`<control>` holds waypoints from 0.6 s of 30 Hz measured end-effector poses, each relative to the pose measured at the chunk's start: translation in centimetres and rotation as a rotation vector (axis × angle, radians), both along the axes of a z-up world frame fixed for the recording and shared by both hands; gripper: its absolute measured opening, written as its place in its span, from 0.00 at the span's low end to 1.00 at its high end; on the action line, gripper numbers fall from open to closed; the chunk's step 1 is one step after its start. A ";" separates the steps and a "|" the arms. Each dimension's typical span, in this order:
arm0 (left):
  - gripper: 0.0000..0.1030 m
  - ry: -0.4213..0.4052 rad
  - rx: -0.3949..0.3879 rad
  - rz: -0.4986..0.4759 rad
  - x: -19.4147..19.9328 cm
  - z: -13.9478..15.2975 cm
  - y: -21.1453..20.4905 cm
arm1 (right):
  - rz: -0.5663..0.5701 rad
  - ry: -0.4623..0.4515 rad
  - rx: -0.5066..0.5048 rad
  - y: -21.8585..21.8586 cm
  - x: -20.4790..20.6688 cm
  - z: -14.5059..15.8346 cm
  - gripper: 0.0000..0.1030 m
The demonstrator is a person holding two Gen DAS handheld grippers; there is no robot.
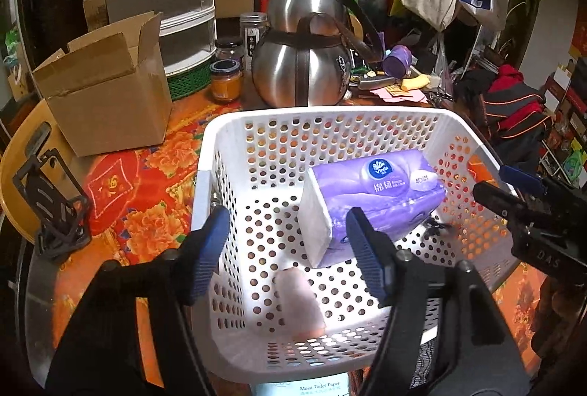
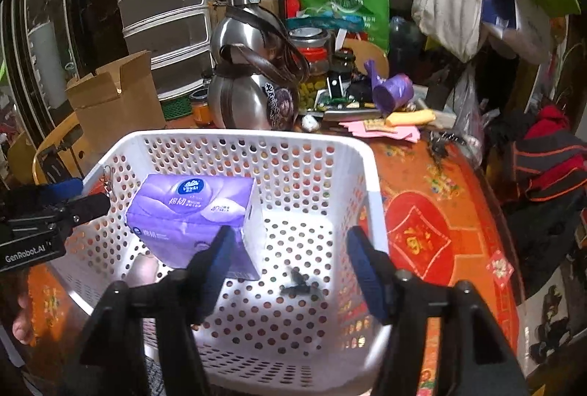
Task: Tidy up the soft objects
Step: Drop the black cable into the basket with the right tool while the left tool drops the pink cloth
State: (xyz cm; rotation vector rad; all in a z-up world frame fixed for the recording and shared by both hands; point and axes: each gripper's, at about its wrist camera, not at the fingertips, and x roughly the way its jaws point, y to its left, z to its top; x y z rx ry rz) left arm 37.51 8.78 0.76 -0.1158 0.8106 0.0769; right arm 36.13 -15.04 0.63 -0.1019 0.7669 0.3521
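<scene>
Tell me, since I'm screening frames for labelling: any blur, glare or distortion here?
Left wrist view: fisheye bends the white perforated plastic basket; the pale pink soft object inside is smeared; the purple tissue pack is sharp. Right wrist view: black corners; bright streaks on the steel gourd-shaped flask.

I see a worktop (image 2: pixel 433 183) covered with an orange-and-red floral cloth. Resting directly on it are a white perforated basket (image 1: pixel 234 139), an open cardboard box (image 1: pixel 106 95) to its left, and a steel flask (image 1: pixel 301 73) behind it. Pink paper sheets (image 2: pixel 378 130) lie near the far edge.
</scene>
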 end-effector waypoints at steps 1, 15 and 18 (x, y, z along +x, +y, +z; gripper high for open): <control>0.63 -0.002 -0.006 -0.002 -0.1 0.1 0.0 | -0.001 -0.010 -0.007 0.1 -0.2 0.1 0.63; 0.75 -0.044 0.006 -0.005 -1.5 1.2 -0.7 | -0.007 -0.006 0.021 -0.8 -0.5 0.4 0.69; 0.76 -0.049 0.017 -0.003 -1.6 1.3 -1.0 | -0.004 -0.011 0.016 -0.7 -0.7 0.5 0.69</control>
